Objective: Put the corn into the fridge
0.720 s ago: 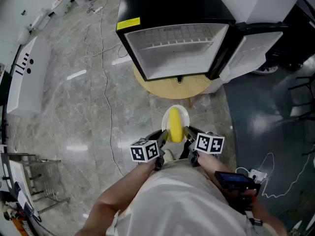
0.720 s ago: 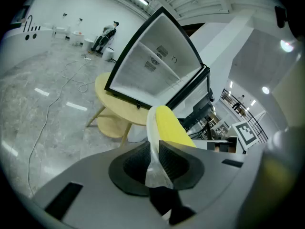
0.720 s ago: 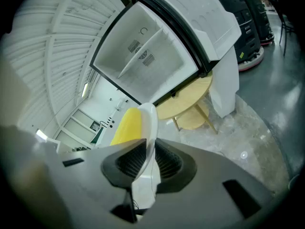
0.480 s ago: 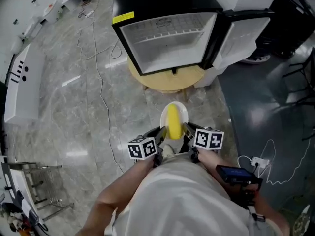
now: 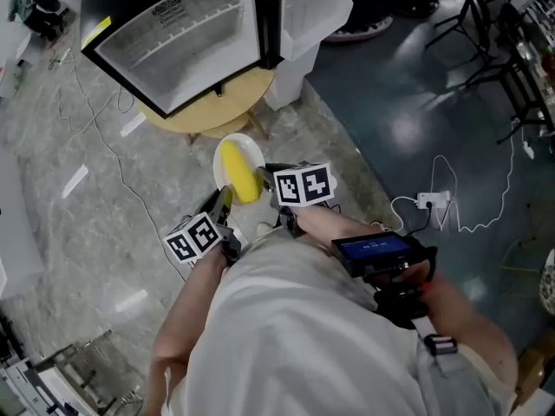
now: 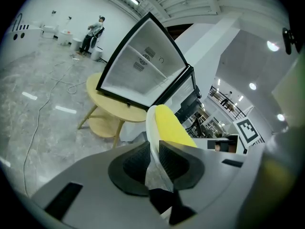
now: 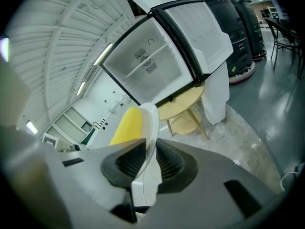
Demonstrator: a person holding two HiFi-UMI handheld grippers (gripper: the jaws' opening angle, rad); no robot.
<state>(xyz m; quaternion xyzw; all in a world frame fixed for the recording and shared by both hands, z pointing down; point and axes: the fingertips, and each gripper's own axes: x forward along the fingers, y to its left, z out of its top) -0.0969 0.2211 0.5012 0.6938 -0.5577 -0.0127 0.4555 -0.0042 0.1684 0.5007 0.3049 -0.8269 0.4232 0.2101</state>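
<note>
- Floor (image 5: 78,176): grey and marble-patterned, with cables trailed across it. Its full spread is shown only in the head view.
- Fridge (image 5: 178,33): black casing and white interior, with the door (image 5: 314,3) swung open. It is stood on the worktop. The inner shelf is shown most plainly in the two gripper views.
- Worktop (image 5: 221,102): round and of pale wood. A lower shelf is shown in both gripper views.
- Person (image 6: 93,32): far off by the wall, shown only in the left gripper view.
- Plate (image 5: 227,156): white, carried in the air in front of the fridge and outside it.
- Corn (image 5: 240,173): a yellow cob, laid on the plate between the two tongs.
- Left tongs (image 5: 222,203): closed on the plate's rim, which is pinched between the ribbed pads (image 6: 135,165).
- Right tongs (image 5: 267,177): likewise clamped on the opposite rim, which is pressed between its pads (image 7: 168,162).
</note>
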